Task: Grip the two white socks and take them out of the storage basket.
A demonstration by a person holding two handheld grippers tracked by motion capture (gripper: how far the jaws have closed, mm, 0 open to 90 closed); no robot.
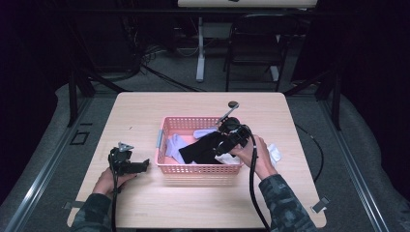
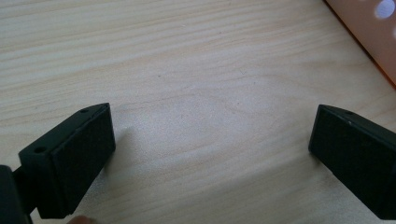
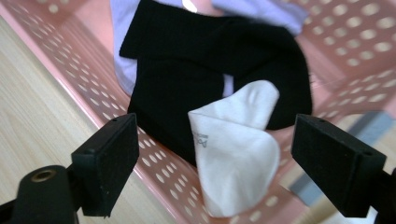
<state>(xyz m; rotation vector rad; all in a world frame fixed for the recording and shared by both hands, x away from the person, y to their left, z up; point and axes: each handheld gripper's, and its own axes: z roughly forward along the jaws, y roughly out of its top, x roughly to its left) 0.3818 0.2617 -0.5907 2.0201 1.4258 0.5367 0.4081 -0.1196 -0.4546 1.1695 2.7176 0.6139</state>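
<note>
A pink perforated basket [image 1: 164, 126] stands mid-table and holds a black sock [image 1: 199, 149] lying over white socks [image 1: 174, 145]. My right gripper [image 1: 221, 144] hovers open over the basket's right half. In the right gripper view its jaws [image 3: 224, 163] spread wide around a white sock [image 3: 238, 144] draped on the basket rim [image 3: 65, 51], with the black sock [image 3: 210, 74] just behind and a pale sock [image 3: 261, 9] beyond. My left gripper [image 1: 144, 166] rests on the table left of the basket, open and empty [image 2: 210, 154] over bare wood.
Another white sock [image 1: 274, 152] lies on the table right of the basket, by the right hand. A basket corner [image 2: 369, 37] shows at the upper right of the left gripper view. A small grey tool [image 1: 228, 110] lies behind the basket.
</note>
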